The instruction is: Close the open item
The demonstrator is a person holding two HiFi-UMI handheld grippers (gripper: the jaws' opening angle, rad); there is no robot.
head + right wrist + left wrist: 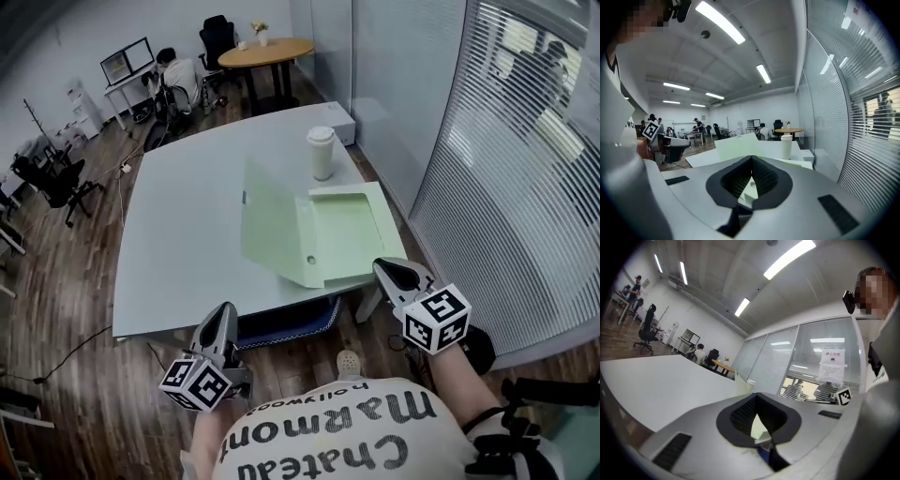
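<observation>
Head view, folder: the green folder (349, 228) lies open on the counter (183, 225), close to its near right edge. Its back lies flat and its front cover (272, 223) stands up on the left, so this is the open item to close.
Head view, cup: a white lidded cup (321, 152) stands upright just beyond the folder. It is apart from the folder and looks clear of the cover's swing.
Head view, claws: the left claw (227, 307) and the right claw (383, 265) hang below the counter's near edge, close to the person's body. Neither touches the folder – a waiting pose, I judge, with the closing not begun.
Left gripper view, claw: the jaws meet at their tips and nothing is gripped. A sliver of green shows through the gap behind the pads, so this claw points toward the folder, on the side of the raised cover.
Right gripper view, claw: the jaws are together here too, and empty. The raised cover and the cup stand beyond the tips, with the flat half of the folder to the right.
Why held so: the closed tips would suit a push rather than a pinch.
Next move: probably the left claw goes behind the cover and tips it down to the right – the right claw is free to steady the base.
</observation>
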